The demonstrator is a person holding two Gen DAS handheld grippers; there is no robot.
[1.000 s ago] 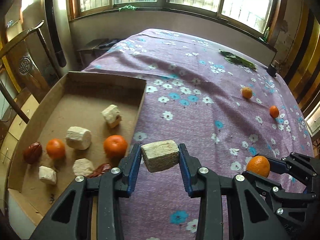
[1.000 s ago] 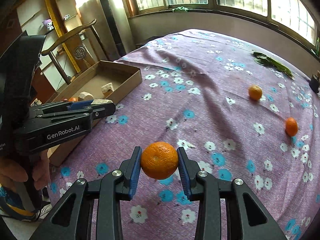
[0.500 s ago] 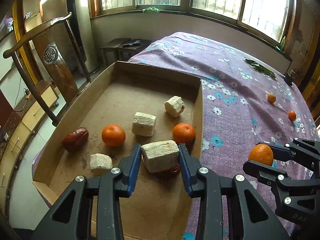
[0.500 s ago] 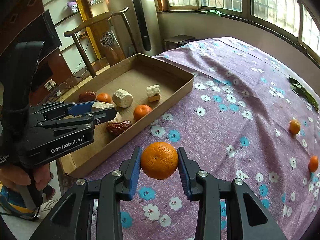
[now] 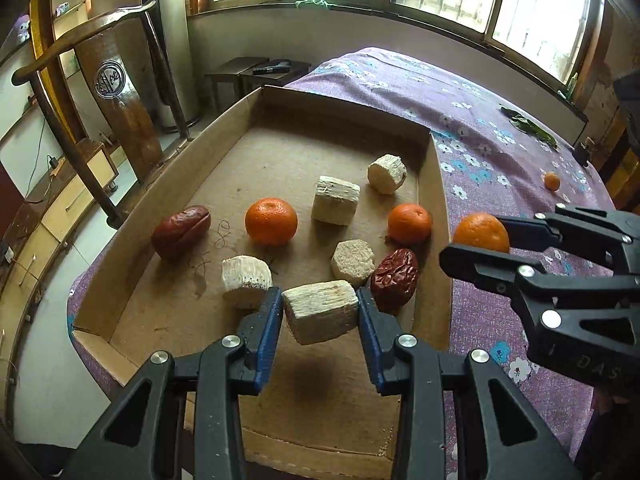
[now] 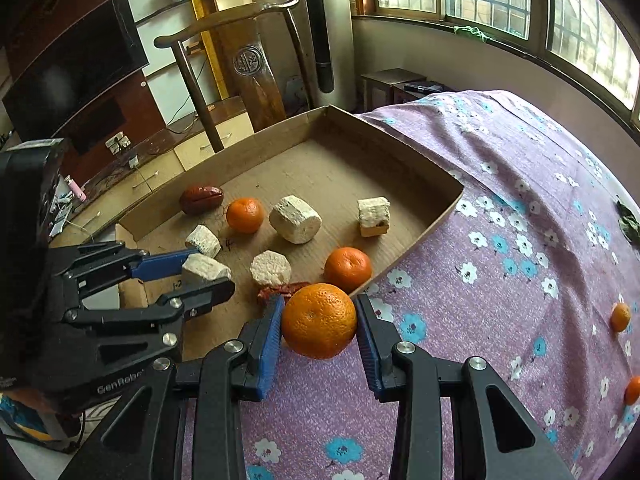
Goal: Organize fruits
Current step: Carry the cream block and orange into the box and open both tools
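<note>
My left gripper [image 5: 320, 312] is shut on a pale fibrous chunk [image 5: 322, 311] and hangs over the near part of the cardboard tray [image 5: 436, 208]. My right gripper [image 6: 319, 322] is shut on an orange [image 6: 319, 321] just outside the tray's right wall [image 6: 420, 236], above the purple flowered cloth [image 6: 500, 208]. In the tray lie two oranges [image 5: 271, 221] [image 5: 409, 223], two red dates [image 5: 181, 231] [image 5: 395, 277] and several pale chunks [image 5: 335, 200]. In the left wrist view the right gripper [image 5: 486, 236] with its orange [image 5: 481, 232] is at the right.
Two small oranges [image 6: 620, 317] [image 6: 633, 390] lie on the cloth at the far right, and a green leaf [image 5: 528, 130] lies near the window side. A wooden chair [image 5: 104, 92] stands beyond the tray's left side, past the table edge.
Both grippers have travelled left over the table toward the tray, each keeping its load. The left one now hangs above the tray floor; the right one has reached the tray's right wall.
</note>
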